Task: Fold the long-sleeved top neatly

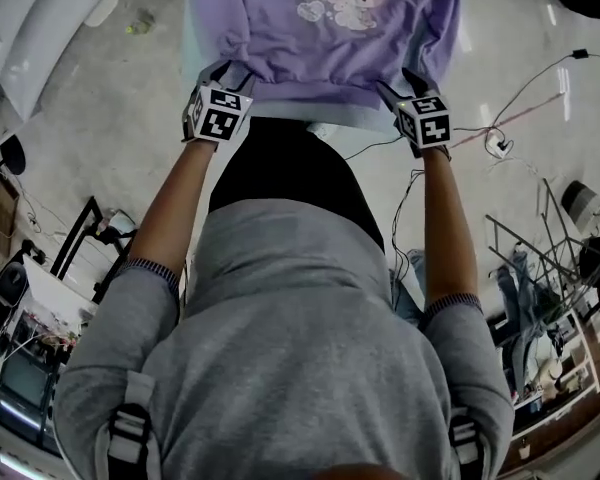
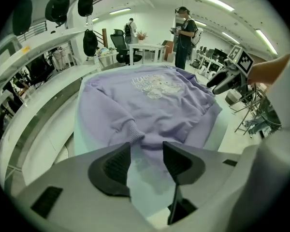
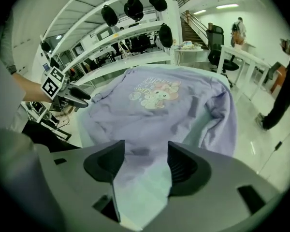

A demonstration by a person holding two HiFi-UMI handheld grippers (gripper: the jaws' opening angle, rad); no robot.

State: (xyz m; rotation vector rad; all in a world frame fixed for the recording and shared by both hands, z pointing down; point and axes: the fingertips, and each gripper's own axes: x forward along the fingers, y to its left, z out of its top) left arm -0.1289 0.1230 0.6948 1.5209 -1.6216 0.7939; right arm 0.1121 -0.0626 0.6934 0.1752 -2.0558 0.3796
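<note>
A lilac long-sleeved top (image 1: 325, 38) with a cartoon print lies spread on a pale table (image 1: 365, 118), hem towards me. My left gripper (image 1: 223, 70) hovers over the hem's left corner, my right gripper (image 1: 398, 83) over its right corner. In the left gripper view the left gripper (image 2: 146, 146) stands open; a ribbed sleeve cuff (image 2: 134, 132) and the hem lie just beyond its tips, with bare table (image 2: 145, 187) under the gap. The right gripper (image 3: 146, 146) is open too, over the hem (image 3: 145, 158). Nothing is pinched by either.
A curved white counter (image 2: 43, 95) runs along the table's left, with black bags (image 2: 89, 42) hanging on shelves. A person (image 2: 186, 30) stands beyond the table near a desk and chair (image 2: 121, 45). Cables (image 1: 500, 138) and a metal rack (image 1: 550, 258) are on the floor at the right.
</note>
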